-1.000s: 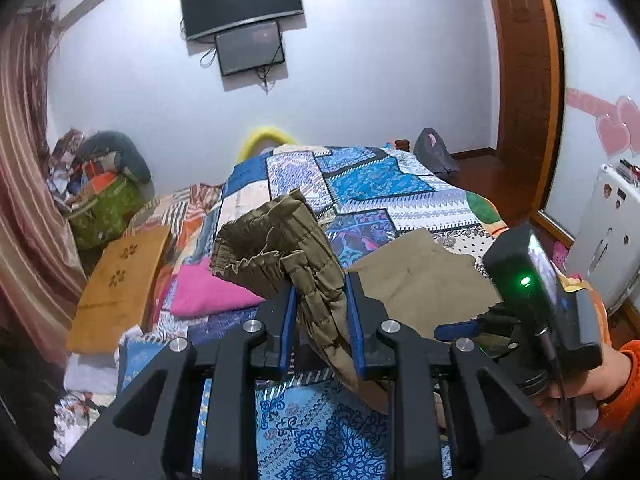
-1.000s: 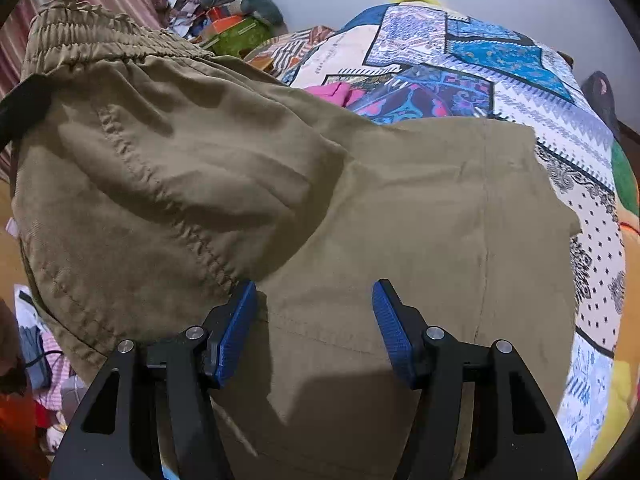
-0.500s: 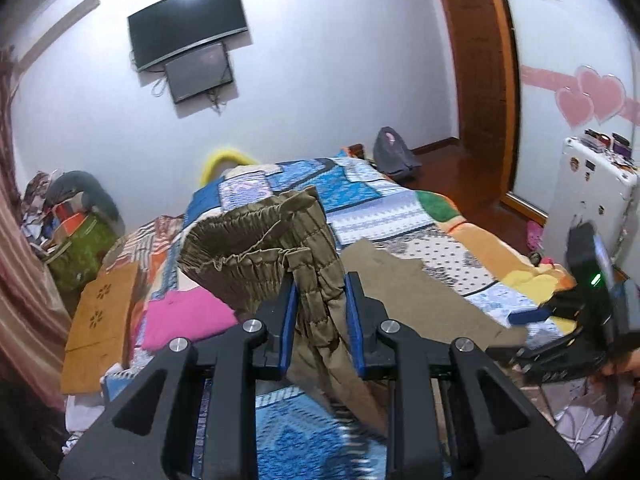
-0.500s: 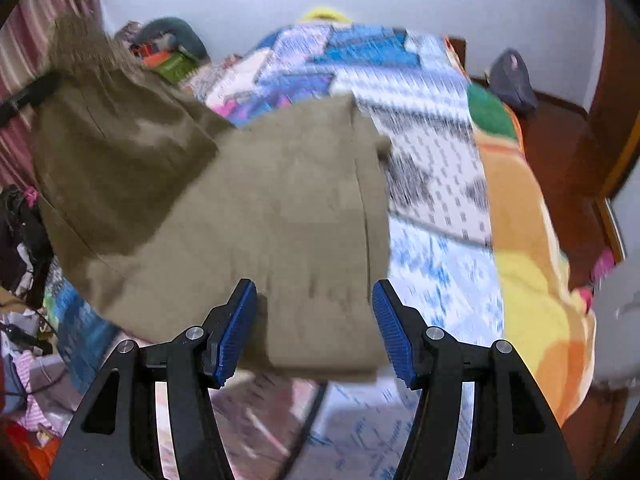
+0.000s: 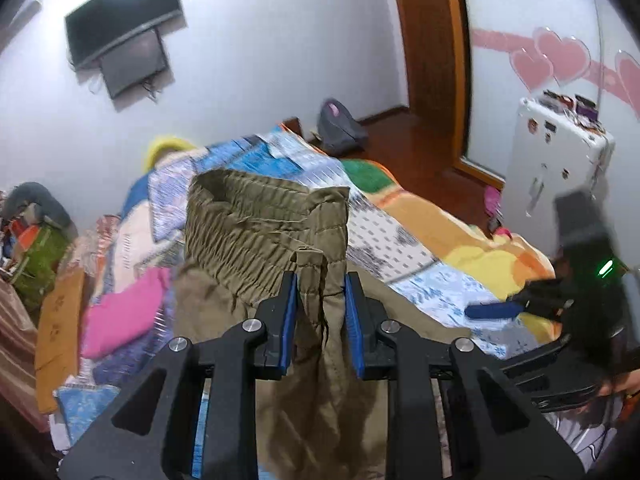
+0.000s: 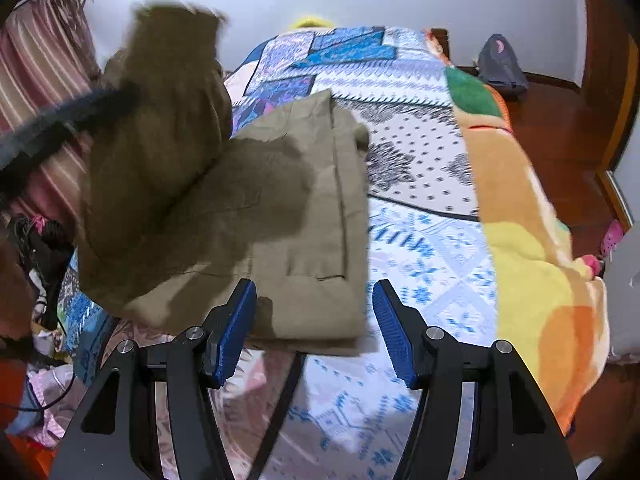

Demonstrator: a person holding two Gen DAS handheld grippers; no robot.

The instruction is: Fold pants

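The olive-brown pants (image 6: 280, 208) lie partly folded on the patterned bedspread (image 6: 432, 216). My left gripper (image 5: 320, 312) is shut on the pants' elastic waistband (image 5: 256, 224) and holds that end lifted above the bed. In the right wrist view the lifted end (image 6: 160, 128) hangs blurred at the left. My right gripper (image 6: 316, 332) is open and empty, just in front of the near edge of the folded pants. It also shows at the right of the left wrist view (image 5: 496, 312).
A pink cloth (image 5: 124, 316) and a wooden board (image 5: 56, 332) lie at the bed's left side. A white cabinet (image 5: 556, 160) stands at the right. A grey backpack (image 6: 500, 64) sits on the wooden floor by the door.
My right gripper has pulled back off the pants toward the bed's near edge and stays open. My left gripper still holds the waistband, swung rightward over the folded part.
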